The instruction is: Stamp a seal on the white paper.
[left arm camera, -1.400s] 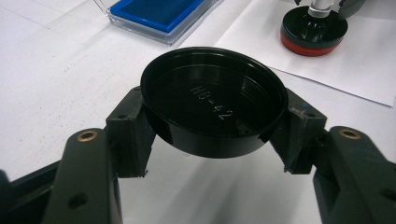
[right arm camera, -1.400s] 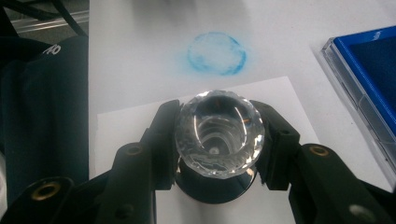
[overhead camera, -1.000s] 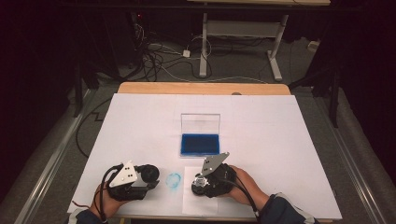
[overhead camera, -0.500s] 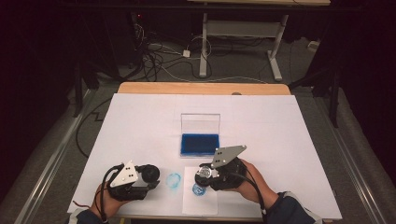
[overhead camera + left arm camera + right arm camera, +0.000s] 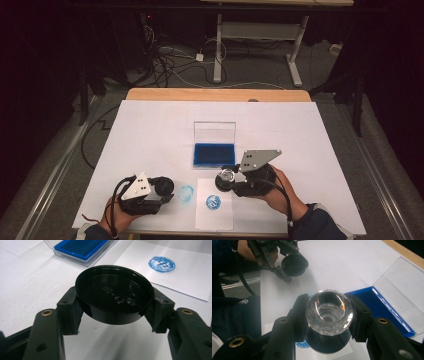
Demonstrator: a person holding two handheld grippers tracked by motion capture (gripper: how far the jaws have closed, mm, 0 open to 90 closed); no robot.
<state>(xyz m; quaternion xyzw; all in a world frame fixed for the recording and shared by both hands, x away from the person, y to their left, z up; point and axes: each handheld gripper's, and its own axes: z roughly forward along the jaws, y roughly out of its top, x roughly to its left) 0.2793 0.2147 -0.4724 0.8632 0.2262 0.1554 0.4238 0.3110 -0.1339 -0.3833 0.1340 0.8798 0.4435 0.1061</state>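
Nearest, left tool [image 5: 161, 192] clenched on round black cap [image 5: 114, 298], held just above white surface [image 5: 150, 130], beside faint blue smudge [image 5: 186, 192]. Right tool [image 5: 226, 179] clamped on stamp with faceted clear knob [image 5: 329, 312], lifted off paper sheet [image 5: 215, 215], over round blue imprint [image 5: 214, 202]. Farther off, open blue ink pad [image 5: 214, 154], clear lid [image 5: 214, 132] upright behind it.
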